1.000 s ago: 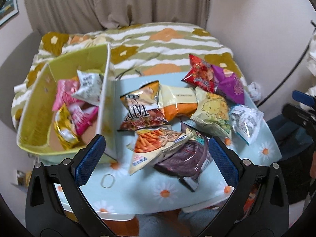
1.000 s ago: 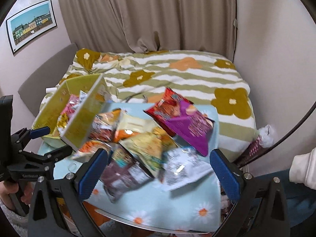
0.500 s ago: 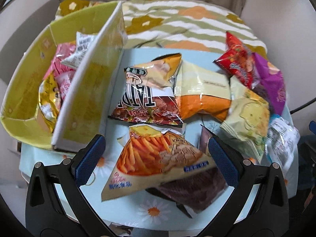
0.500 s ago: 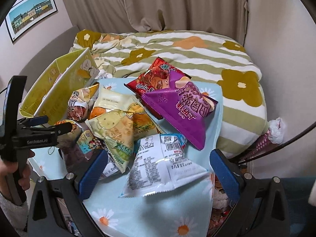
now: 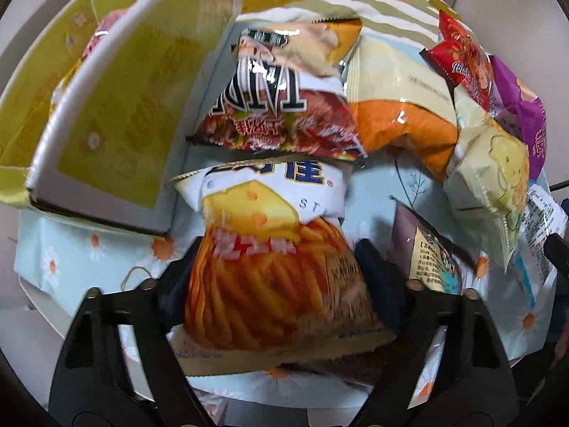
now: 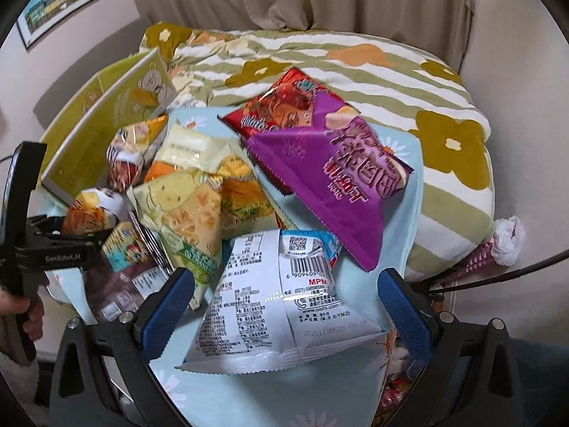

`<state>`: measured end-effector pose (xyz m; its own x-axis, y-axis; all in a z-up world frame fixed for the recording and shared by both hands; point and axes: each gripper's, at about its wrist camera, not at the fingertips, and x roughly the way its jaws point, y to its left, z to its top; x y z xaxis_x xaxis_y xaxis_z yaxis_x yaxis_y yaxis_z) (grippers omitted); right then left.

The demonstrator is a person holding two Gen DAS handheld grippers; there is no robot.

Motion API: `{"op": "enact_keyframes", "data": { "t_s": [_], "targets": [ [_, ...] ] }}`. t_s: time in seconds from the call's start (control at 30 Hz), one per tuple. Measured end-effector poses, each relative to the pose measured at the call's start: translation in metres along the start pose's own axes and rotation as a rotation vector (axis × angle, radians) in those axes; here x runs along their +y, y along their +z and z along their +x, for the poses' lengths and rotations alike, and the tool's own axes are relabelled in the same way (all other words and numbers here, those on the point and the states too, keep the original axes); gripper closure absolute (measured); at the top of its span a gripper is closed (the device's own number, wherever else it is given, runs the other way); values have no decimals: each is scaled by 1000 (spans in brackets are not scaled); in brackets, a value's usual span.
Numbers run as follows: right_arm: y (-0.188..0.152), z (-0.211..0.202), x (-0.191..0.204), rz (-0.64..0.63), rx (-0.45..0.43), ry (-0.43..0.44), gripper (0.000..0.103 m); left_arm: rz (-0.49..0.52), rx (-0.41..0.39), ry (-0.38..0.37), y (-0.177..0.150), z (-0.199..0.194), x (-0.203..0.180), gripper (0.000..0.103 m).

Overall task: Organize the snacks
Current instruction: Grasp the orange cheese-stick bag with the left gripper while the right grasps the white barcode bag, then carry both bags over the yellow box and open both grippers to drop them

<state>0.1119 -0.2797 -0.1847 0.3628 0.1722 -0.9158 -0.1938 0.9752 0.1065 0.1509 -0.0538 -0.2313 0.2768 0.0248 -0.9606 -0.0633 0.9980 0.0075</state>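
Several snack bags lie on a small table with a pale blue daisy cloth [image 5: 89, 249]. My left gripper [image 5: 277, 277] is shut on an orange cheese-stick bag [image 5: 270, 267], its blue pads pressed against both sides. A yellow-green cardboard box [image 5: 117, 106] stands at the left with a few bags inside. My right gripper [image 6: 284, 302] is open, its pads either side of a white bag [image 6: 281, 302] lying label side up, not touching it. A purple bag [image 6: 330, 185] and a red bag [image 6: 281, 110] lie beyond it.
A brown-and-white chip bag [image 5: 277, 96], an orange-and-cream bag [image 5: 402, 106] and a pale yellow bag [image 5: 490, 178] crowd the table's middle. A dark purple bag [image 5: 434, 259] lies under the held bag. A bed with a flowered cover [image 6: 355, 64] lies behind.
My left gripper moved forward and down over the cheese-stick bag and closed on it. My right gripper moved closer to the white bag and stayed open.
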Motion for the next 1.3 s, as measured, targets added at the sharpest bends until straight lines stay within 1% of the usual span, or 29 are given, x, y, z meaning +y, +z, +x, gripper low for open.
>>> {"op": "enact_keyframes", "data": {
  "t_s": [0.03,0.07,0.1,0.2,0.33,0.47,0.57,0.6,0.63,0.67,0.7,0.73,0.83,1.03,1.13,1.3],
  "targets": [
    [0,2,1,-9,7,-1,0,-2,3,-10,-1,1,1,28],
    [0,4,3,-18,15,-2,0,-4,1,-18,-1,1,0,33],
    [-1,7,4,-26,27,0,0,-3,-1,-21,-2,1,1,35],
    [-1,15,4,-43,58,4,0,11,-6,-20,-4,-1,1,40],
    [-2,25,7,-65,86,-1,0,10,-11,-22,-3,-4,5,43],
    [-4,33,5,-51,115,18,2,19,-26,-21,-3,-8,5,44],
    [-6,37,4,-46,134,36,9,30,-49,-24,-3,-14,5,44],
    [-7,38,5,-46,142,43,16,34,-57,-20,-3,-17,5,44],
    [-8,38,5,-46,145,39,17,36,-62,-16,-4,-20,4,44],
    [-9,38,5,-43,146,38,19,40,-69,-13,-4,-23,4,44],
    [-9,38,5,-38,148,40,23,43,-73,-12,-5,-25,4,44],
    [-10,37,4,-29,151,44,25,46,-78,-10,-5,-27,4,44],
    [-14,35,2,-2,151,52,30,52,-91,-7,-7,-34,4,44],
    [-20,22,2,31,131,57,37,67,-120,-9,-10,-49,4,44],
    [-21,12,2,45,115,50,38,71,-134,-14,-13,-59,5,44],
    [-21,-8,1,62,79,42,38,77,-164,-24,-8,-75,7,44]
  ]
}}
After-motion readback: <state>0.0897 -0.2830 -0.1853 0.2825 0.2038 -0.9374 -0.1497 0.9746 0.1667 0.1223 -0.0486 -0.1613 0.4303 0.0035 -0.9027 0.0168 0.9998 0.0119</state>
